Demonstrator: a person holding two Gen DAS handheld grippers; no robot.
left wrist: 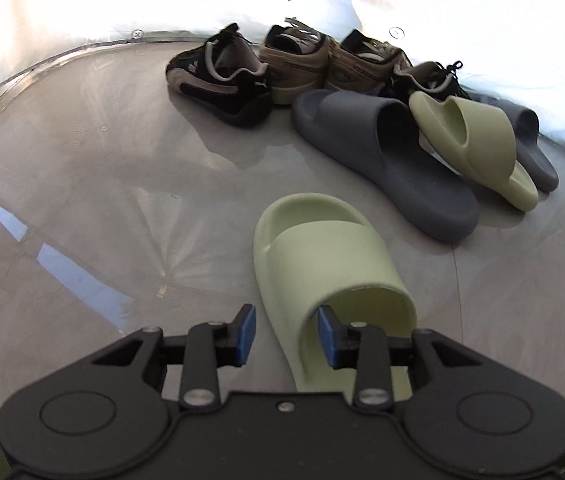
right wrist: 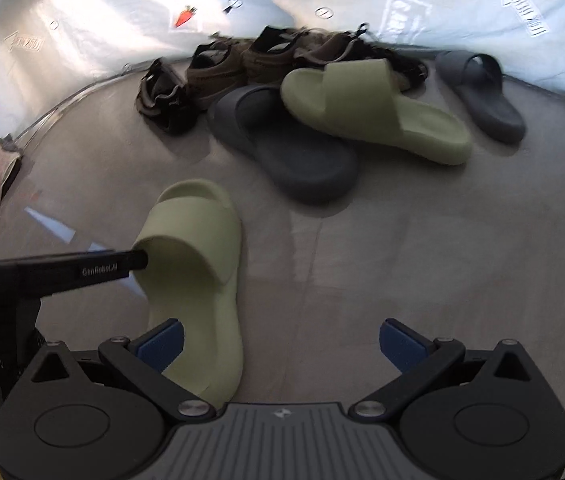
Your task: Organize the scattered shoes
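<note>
A pale green slide (left wrist: 322, 264) lies on the grey floor right in front of my left gripper (left wrist: 286, 334). Its jaws stand a little apart astride the strap's left side: one blue pad (left wrist: 327, 336) is inside the strap opening, while the other pad (left wrist: 245, 332) is outside, with a gap to the slide. In the right wrist view the same slide (right wrist: 198, 240) has a left finger (right wrist: 138, 260) at its strap. My right gripper (right wrist: 282, 344) is wide open and holds nothing, its left pad over the slide's heel. The matching green slide (left wrist: 478, 148) (right wrist: 374, 108) rests tilted across a dark grey slide (left wrist: 386, 160) (right wrist: 286, 148).
A second grey slide (left wrist: 534, 144) (right wrist: 478, 88) lies at the right. Black sneakers (left wrist: 218, 84) and tan sneakers (left wrist: 298, 64) line the white printed sheet (left wrist: 122, 0) at the back. A cloth (right wrist: 2, 160) lies at the far left. Bare floor (left wrist: 82, 184) spreads to the left.
</note>
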